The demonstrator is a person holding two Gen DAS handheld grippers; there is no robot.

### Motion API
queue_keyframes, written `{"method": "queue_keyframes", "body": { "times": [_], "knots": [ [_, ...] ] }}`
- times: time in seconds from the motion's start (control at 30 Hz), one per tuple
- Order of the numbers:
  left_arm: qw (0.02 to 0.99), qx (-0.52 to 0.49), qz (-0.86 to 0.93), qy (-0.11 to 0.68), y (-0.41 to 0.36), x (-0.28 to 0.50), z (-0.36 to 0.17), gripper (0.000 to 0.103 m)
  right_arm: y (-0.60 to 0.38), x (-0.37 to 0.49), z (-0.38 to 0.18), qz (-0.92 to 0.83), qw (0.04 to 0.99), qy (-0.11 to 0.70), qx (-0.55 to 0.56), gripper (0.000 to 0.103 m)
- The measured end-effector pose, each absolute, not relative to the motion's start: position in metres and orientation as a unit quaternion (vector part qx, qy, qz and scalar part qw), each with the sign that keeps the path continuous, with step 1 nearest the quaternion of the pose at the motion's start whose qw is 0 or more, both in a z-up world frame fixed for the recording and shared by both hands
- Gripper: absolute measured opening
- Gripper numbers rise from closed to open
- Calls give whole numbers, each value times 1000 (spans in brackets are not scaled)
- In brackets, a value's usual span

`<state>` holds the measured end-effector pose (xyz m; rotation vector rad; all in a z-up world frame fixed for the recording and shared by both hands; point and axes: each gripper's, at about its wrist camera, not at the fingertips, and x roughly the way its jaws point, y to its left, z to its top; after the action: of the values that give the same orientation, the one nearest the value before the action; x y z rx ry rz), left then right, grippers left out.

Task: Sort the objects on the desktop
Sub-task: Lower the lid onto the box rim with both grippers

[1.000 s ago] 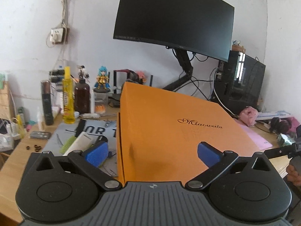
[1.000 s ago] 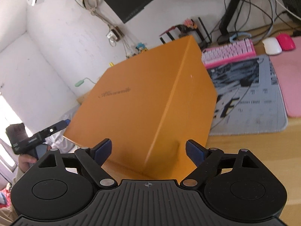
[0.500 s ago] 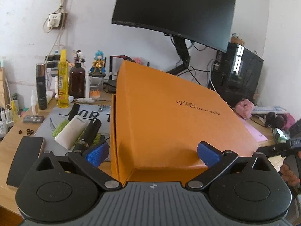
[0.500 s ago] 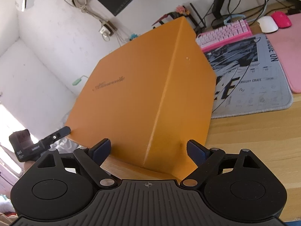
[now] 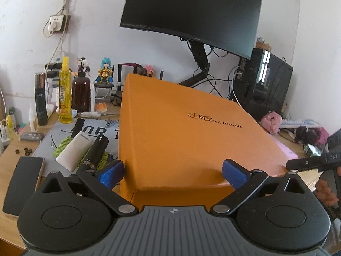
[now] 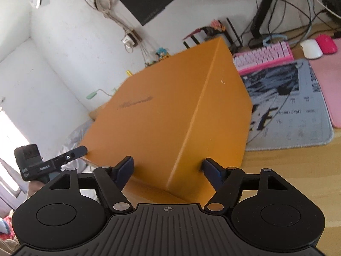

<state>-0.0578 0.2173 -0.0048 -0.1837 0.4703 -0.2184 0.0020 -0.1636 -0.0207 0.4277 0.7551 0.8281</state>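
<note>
While both my claws stood wide open, left claw [image 5: 173, 171] and right claw [image 6: 167, 168] bracketed, seemingly untouching, the orange box [image 5: 191, 132] on the table [image 6: 287, 170]; risk: shoving it onto the phone [image 5: 23, 183].

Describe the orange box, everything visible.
The orange box is a large matte carton that looks like cardboard, lid closed, with dark script lettering across its top. Its edges are crisp, and a seam runs along the near left corner. It sits on the wooden desk, partly over the grey printed mat. The left gripper and right gripper each straddle a near corner, jaws spread wide; whether the pads touch cannot be told.
</note>
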Motion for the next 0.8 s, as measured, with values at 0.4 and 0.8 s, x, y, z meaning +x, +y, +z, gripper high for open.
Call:
{"method": "queue_keyframes", "body": {
  "times": [0.4, 0.8],
  "knots": [
    [960, -89, -97, 248, 219, -48, -4, 103, -162, 5, 5, 395, 842, 315, 189, 71],
    [957, -77, -98, 261, 217, -45, -7, 103, -155, 11, 3, 390, 847, 326, 156, 70]
  ]
}}
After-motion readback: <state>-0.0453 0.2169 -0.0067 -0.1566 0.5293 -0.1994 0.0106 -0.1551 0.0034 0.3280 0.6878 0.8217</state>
